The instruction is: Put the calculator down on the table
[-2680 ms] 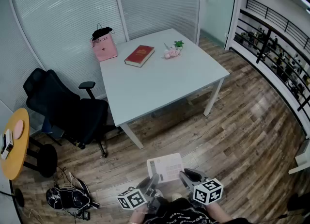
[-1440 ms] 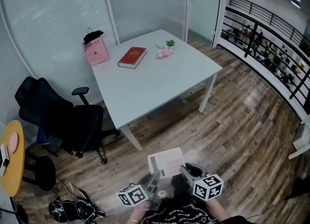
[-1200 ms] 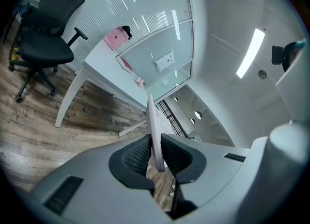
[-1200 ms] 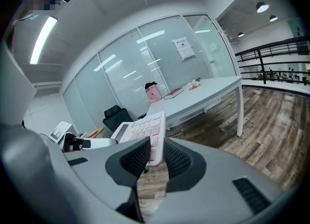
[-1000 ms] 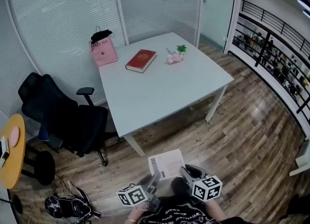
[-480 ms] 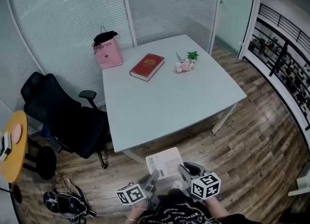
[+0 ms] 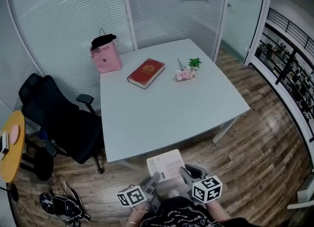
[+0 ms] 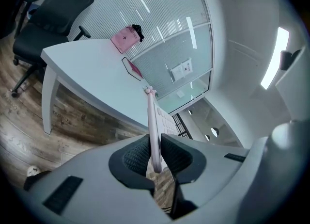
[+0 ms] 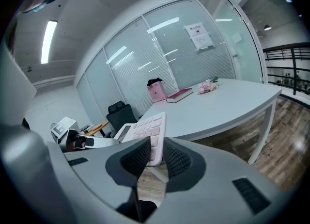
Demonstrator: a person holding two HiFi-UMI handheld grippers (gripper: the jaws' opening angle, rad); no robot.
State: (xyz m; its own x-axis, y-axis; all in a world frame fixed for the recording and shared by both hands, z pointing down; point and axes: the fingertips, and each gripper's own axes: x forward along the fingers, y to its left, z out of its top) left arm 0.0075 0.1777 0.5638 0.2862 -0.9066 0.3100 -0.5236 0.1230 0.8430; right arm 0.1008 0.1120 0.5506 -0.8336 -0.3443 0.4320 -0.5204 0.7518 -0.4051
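Here, slim pink calculator [image 9: 145, 130], smooth square table [image 7: 171, 110]

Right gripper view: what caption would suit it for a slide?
Right gripper, jaws shut on a pink calculator, facing the white table.

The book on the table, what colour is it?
The book is red. The head view shows it best.

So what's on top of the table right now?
A red book, a pink flower bunch and a pink bag at the table's far corner. Anything under the book or inside the bag is hidden.
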